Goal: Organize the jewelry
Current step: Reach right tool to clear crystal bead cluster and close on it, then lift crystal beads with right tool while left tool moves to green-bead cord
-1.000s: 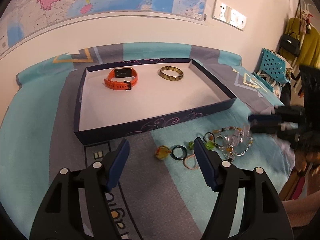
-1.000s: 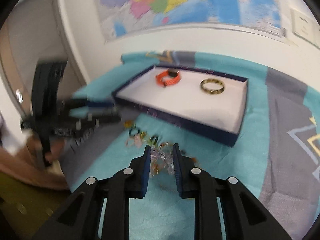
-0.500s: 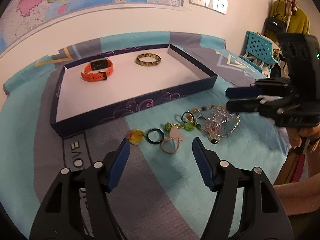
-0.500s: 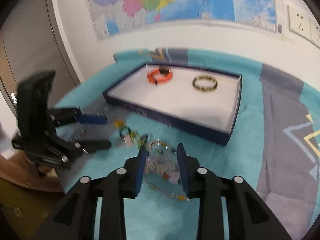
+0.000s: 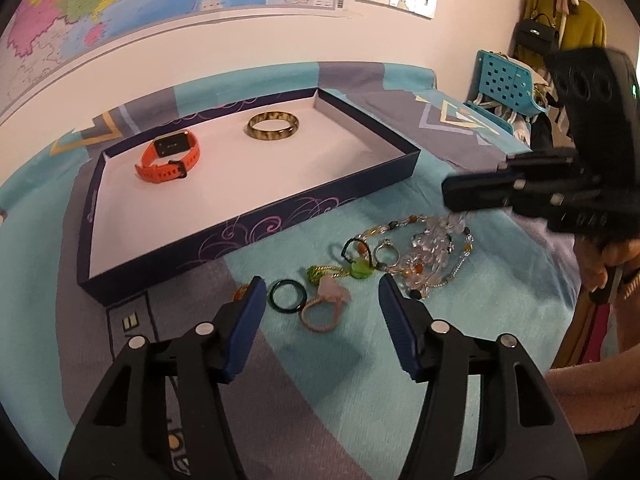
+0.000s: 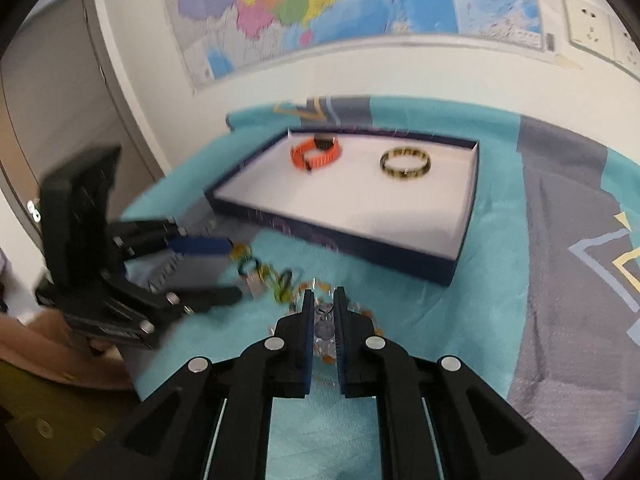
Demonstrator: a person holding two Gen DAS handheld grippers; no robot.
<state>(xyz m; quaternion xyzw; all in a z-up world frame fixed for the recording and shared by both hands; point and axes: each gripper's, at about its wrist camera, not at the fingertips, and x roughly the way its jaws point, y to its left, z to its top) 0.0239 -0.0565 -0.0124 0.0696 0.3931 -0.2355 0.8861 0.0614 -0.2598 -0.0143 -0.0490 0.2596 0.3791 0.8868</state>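
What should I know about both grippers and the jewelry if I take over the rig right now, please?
Right gripper: jaws nearly shut around the clear crystal bracelet; whether it is lifted is unclear.
Left gripper: open, empty, above the dark green ring and pink ring.
Done: orange watch and amber bangle lie in the navy tray.
Left: the loose jewelry on the bedspread.

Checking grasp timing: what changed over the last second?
Right gripper narrowed its fingers from a wider gap half a second ago, now pinching the clear bead strand. Left gripper moved closer over the loose rings, still open. Orange watch and bangle unmoved in the box.
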